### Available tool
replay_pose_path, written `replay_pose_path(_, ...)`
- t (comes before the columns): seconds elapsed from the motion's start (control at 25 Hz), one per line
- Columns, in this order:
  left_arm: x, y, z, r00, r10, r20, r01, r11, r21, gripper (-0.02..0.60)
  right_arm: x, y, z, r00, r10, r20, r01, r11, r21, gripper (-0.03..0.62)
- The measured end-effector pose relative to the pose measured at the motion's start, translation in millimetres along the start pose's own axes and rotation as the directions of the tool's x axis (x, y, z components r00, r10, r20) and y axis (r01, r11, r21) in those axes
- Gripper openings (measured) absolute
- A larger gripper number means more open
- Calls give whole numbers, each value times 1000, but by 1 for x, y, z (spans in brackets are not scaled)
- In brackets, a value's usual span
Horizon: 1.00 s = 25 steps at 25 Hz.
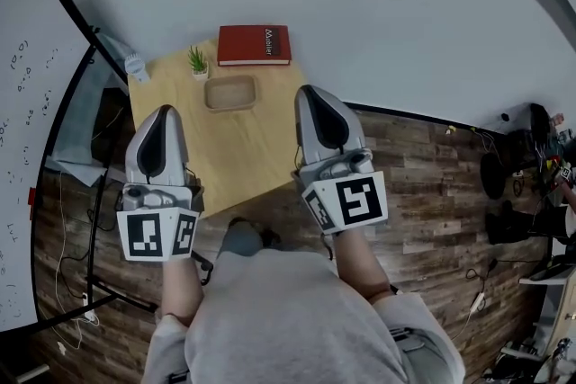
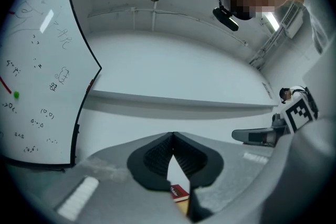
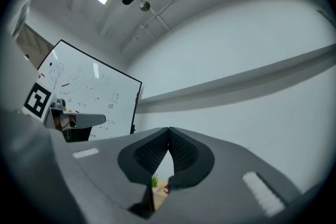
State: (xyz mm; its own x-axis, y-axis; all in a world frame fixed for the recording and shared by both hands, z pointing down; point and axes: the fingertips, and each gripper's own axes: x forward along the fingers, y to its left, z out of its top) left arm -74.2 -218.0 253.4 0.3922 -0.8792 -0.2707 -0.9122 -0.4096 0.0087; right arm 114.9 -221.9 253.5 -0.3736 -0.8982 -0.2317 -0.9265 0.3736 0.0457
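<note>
The person's grey-sleeved arms are holding both grippers out over the near part of a light wooden desk [image 1: 243, 148]. The left gripper [image 1: 163, 112] is hovering with its jaws pressed together at the tips, pinching nothing. The right gripper [image 1: 312, 91] is hovering likewise, its tips meeting with nothing between them. Just beyond and between the two, a shallow wooden tray [image 1: 230, 92] is sitting on the desk. Behind the tray's left corner a small potted plant [image 1: 198, 62] is standing upright. A red book [image 1: 255, 44] is lying flat at the desk's far edge, just beside the plant and against the white wall. A whiteboard [image 1: 18, 148] is standing off to the left.
</note>
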Motion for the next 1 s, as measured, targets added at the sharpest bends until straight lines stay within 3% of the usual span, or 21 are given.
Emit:
replay_pose_path(0.56,61,28,-42,997,26,-73,-28,999,-30,5,64,-29,-50,993,24,-116,-16,998,66,2)
replay_pose_path(0.84,90,56,-90,978,36,-203,-54,995,-84,5,106,-37,-97,974,43,-223,-14,991,130,2)
replay_pose_path(1.0,100,70,-127,949,36,-313,-66,994,-86,5,124,-39,-138,942,78,-327,-8,978,211,2)
